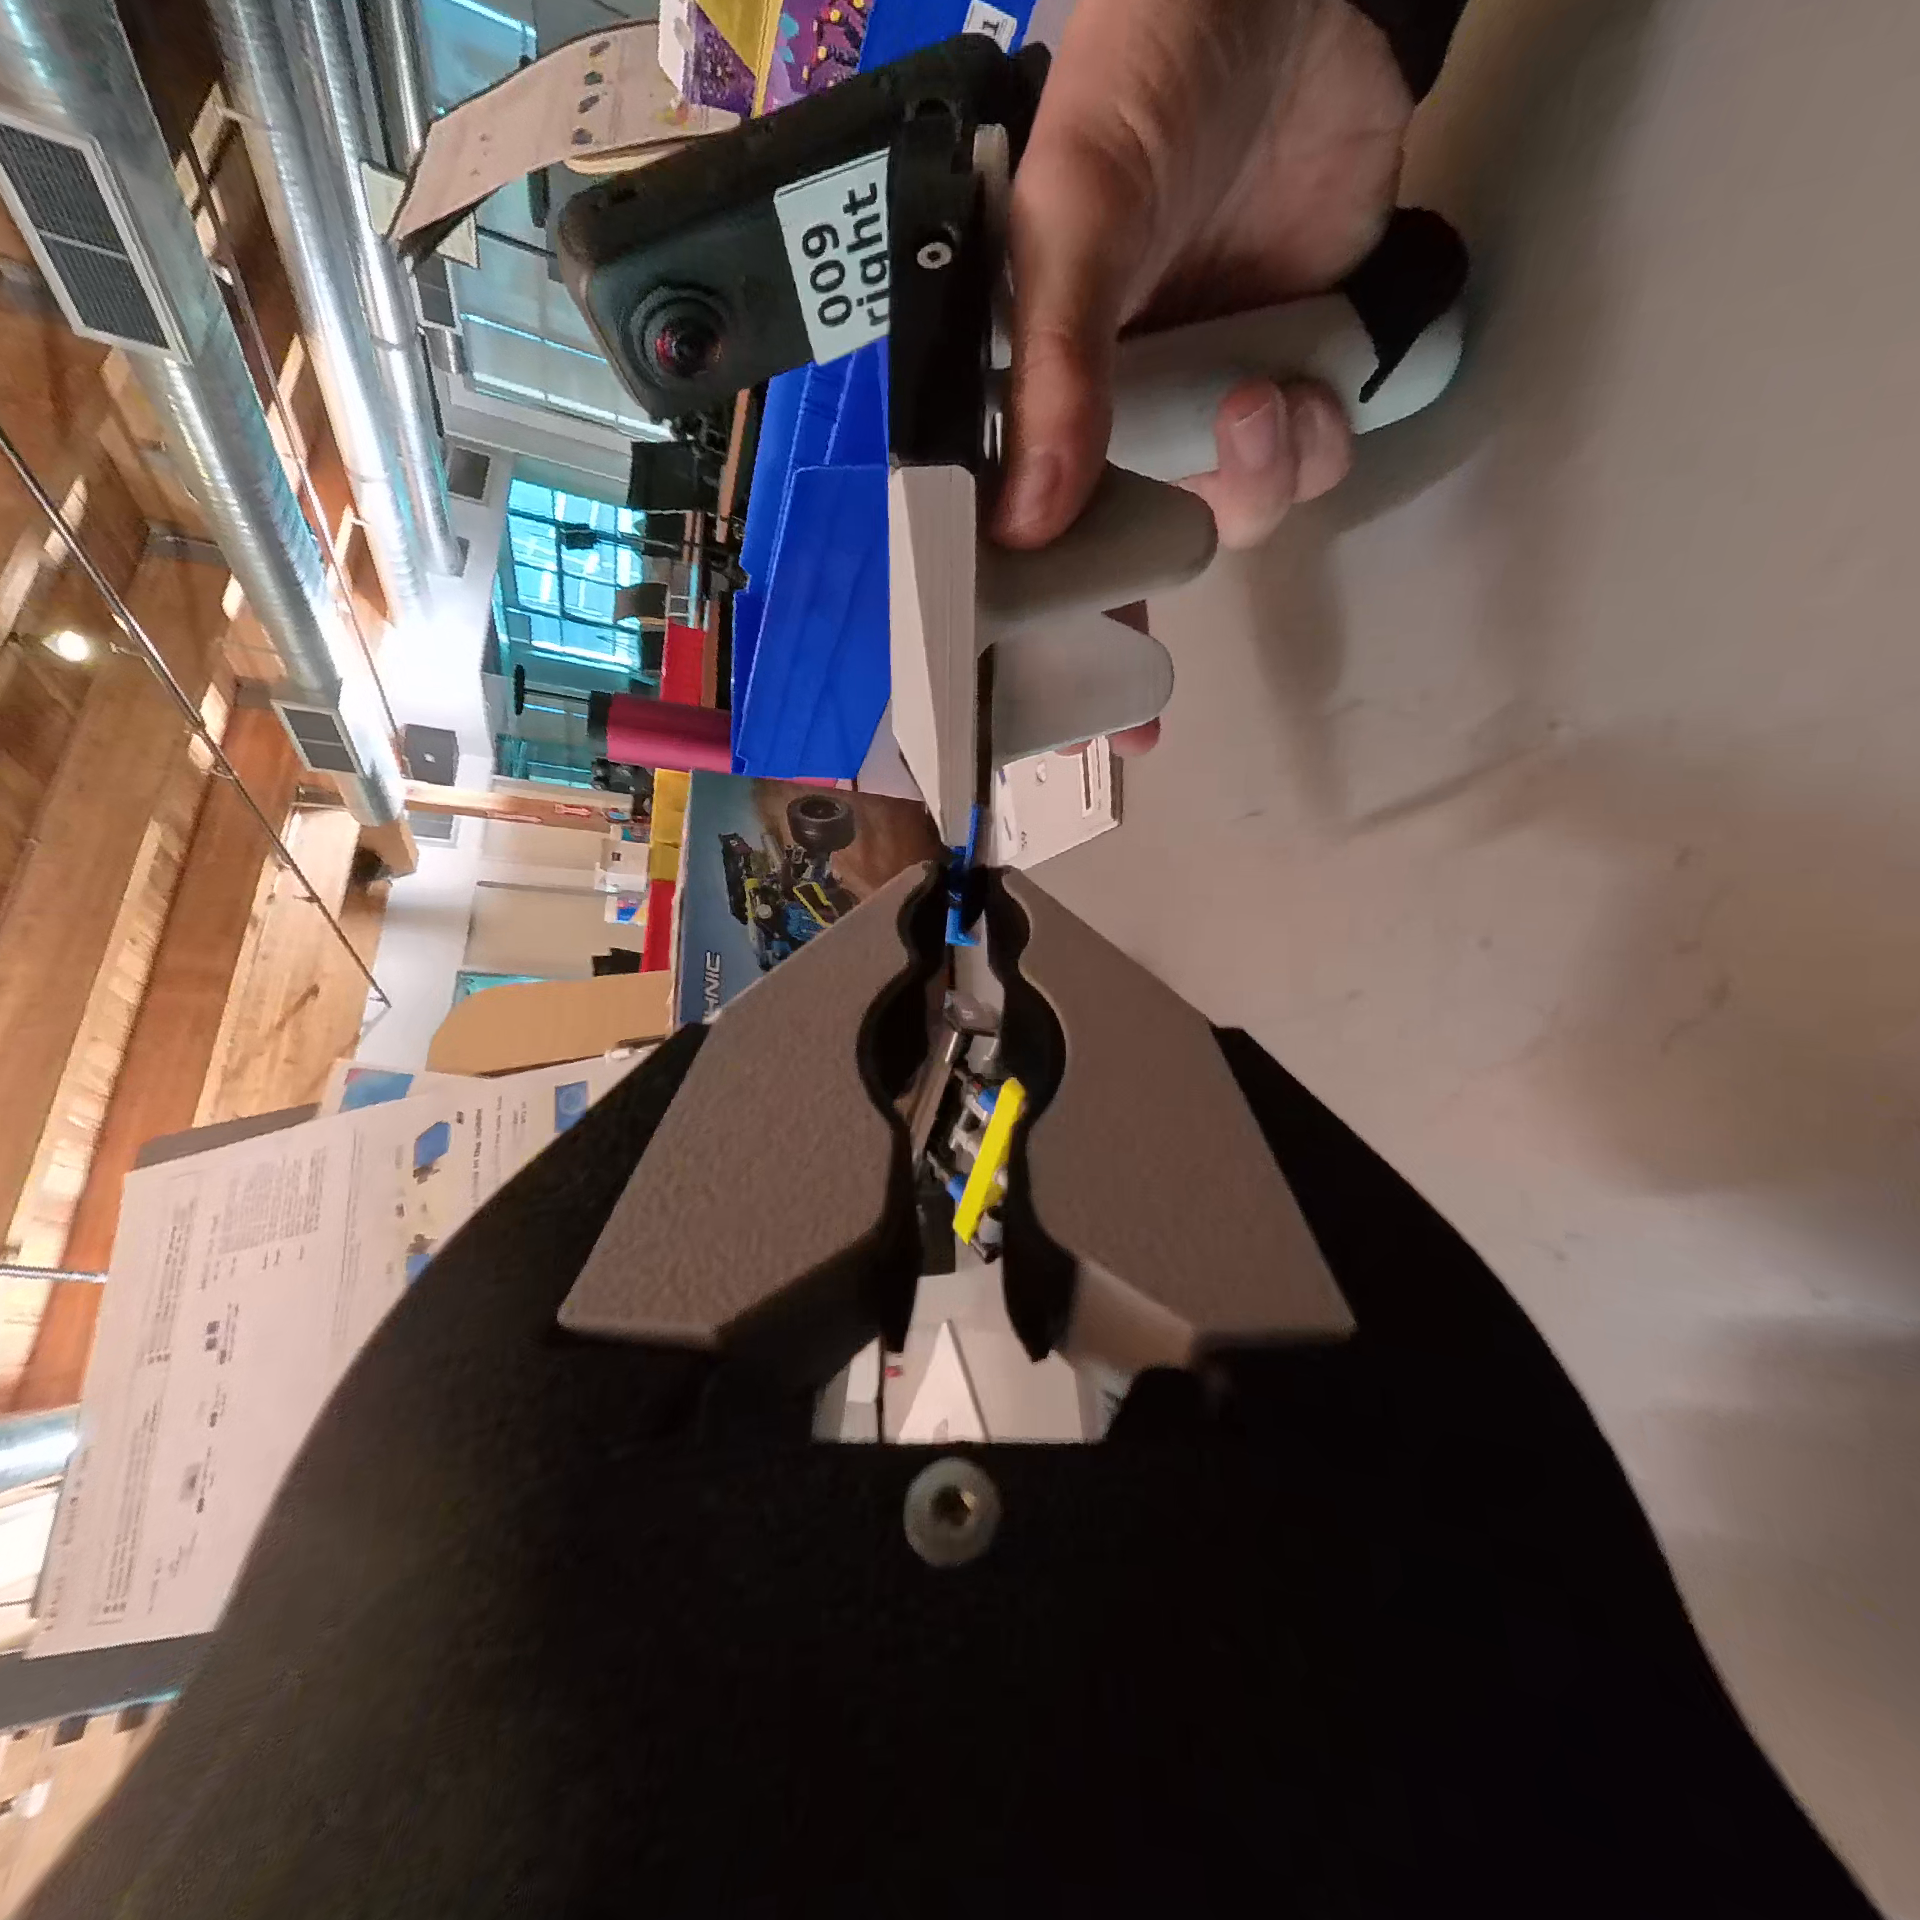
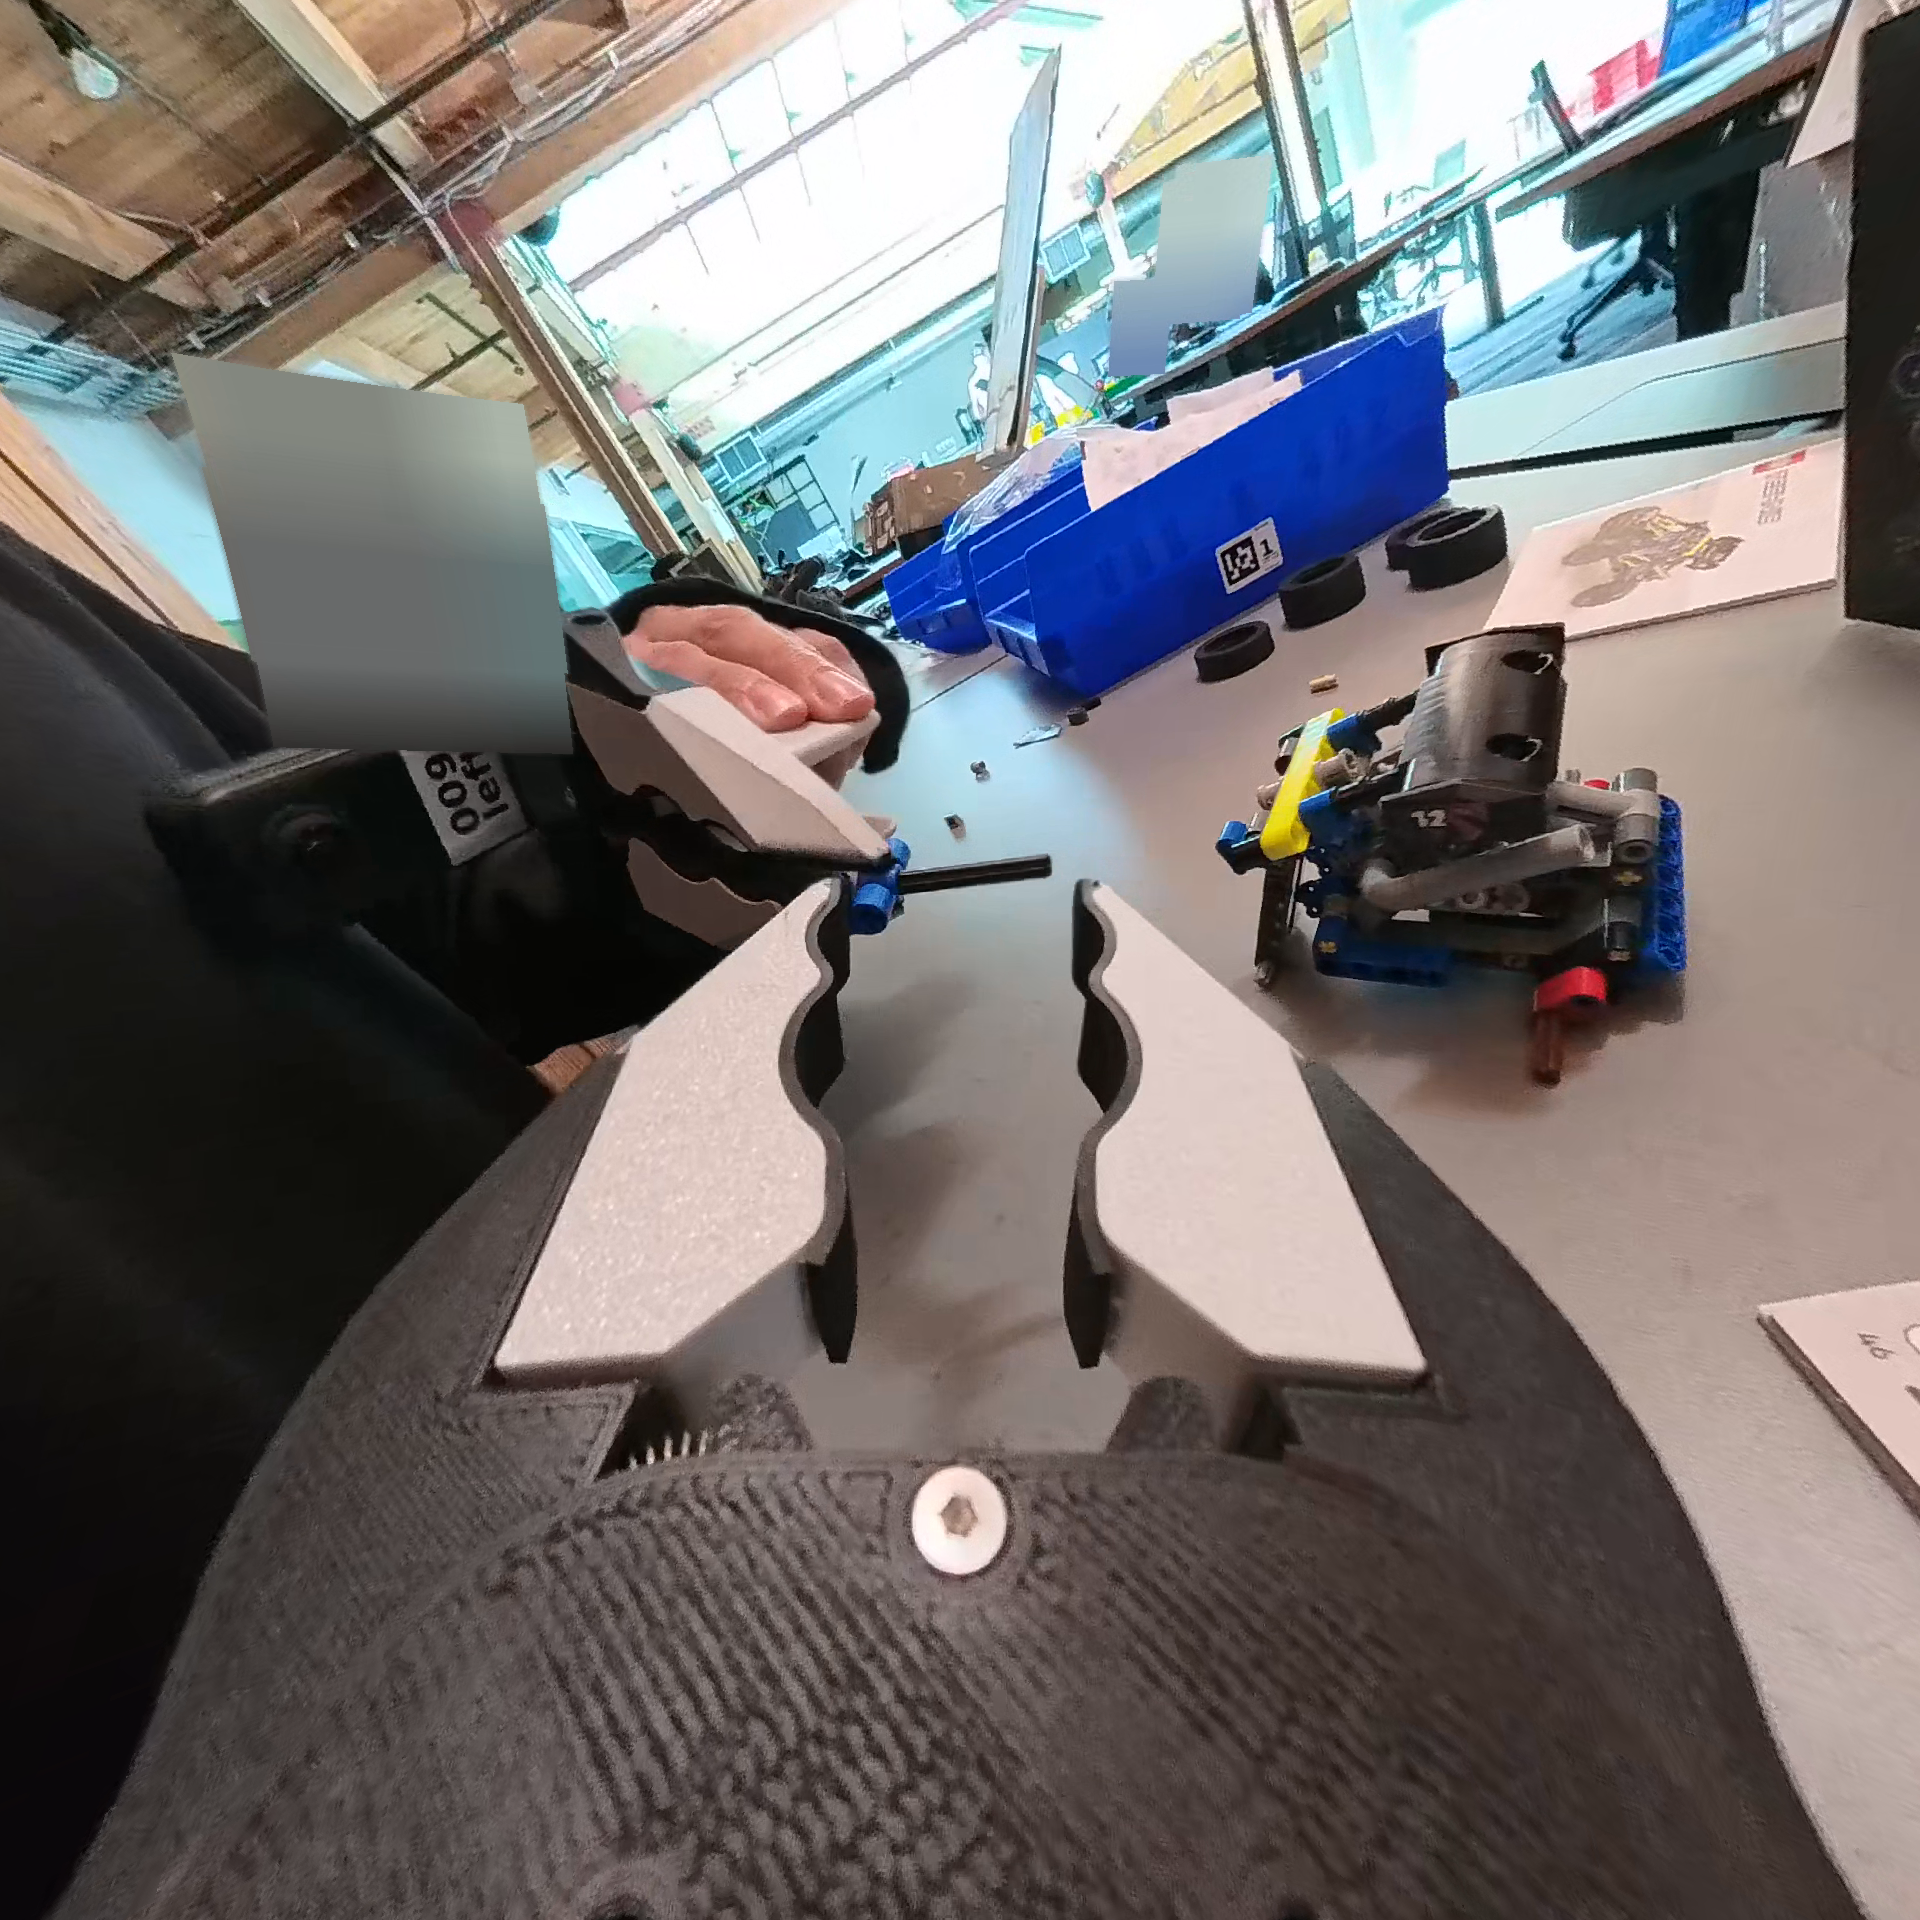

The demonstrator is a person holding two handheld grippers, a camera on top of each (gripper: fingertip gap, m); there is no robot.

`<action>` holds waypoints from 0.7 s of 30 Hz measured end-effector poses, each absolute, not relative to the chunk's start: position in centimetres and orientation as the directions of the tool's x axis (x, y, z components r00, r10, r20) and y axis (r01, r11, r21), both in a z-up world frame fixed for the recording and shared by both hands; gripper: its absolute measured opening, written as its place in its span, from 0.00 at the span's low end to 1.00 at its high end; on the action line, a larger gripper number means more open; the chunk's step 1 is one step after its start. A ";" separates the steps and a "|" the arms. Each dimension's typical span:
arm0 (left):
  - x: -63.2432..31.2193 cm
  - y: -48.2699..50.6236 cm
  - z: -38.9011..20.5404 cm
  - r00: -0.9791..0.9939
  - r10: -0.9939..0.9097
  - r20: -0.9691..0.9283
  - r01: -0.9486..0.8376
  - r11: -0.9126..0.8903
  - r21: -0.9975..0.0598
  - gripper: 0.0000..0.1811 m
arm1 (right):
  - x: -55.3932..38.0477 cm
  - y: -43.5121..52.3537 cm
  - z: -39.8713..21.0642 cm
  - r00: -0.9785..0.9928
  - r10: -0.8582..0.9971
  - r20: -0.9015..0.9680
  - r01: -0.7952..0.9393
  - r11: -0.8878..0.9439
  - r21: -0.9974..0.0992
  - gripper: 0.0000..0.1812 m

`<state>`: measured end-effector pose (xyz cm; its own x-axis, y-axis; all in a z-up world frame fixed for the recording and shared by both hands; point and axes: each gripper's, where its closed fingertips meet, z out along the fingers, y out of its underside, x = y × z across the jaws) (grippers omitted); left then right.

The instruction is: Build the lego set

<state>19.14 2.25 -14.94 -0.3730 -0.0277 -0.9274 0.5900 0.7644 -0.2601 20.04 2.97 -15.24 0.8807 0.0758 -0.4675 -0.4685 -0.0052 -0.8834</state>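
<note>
Left gripper (image 1: 964,883) was rolled onto its side, jaws nearly closed, clamping at the tips. Right gripper (image 2: 956,899) was level, jaws wide apart, its left fingertip (image 2: 821,914) just beside the left gripper's tips.

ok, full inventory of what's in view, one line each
blue connector: 1, blue, in left gripper's tips
black axle: 1, black, sticking out of connector
partly built car: 1, blue/yellow/grey/black, on table, right
tyres: 4 visible, black, by bins
blue bins: several, blue, back of table
instruction booklet: 1, white, far right
set box: 1, standing behind
table: 1, grey
left gripper: shut on connector
right gripper: open, tips flanking the axle
</note>
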 end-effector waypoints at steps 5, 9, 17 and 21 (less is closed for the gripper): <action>19.0 2.0 -15.1 -0.368 -0.013 -0.930 0.608 0.753 -0.252 0.02 | 19.6 3.1 -15.1 0.897 0.090 -0.433 -0.434 -0.008 -0.901 0.21; 19.0 2.0 -14.9 -0.351 -0.007 -0.936 0.610 0.757 -0.234 0.02 | 19.7 3.1 -14.8 0.919 0.074 -0.388 -0.389 0.001 -0.921 0.21; 18.9 2.0 -14.9 -0.349 0.003 -0.937 0.613 0.757 -0.226 0.02 | 19.7 3.1 -14.8 0.946 0.046 -0.321 -0.321 0.011 -0.947 0.21; 18.8 2.0 -14.9 -0.350 -0.001 -0.937 0.612 0.756 -0.230 0.02 | 19.6 3.1 -14.7 0.960 0.029 -0.280 -0.280 0.015 -0.960 0.20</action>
<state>18.84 2.04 -14.89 -0.3505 -0.0014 -0.9366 0.6123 0.7564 -0.2303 19.63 3.12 -14.69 0.9597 0.0295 -0.2796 -0.2801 0.0147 -0.9598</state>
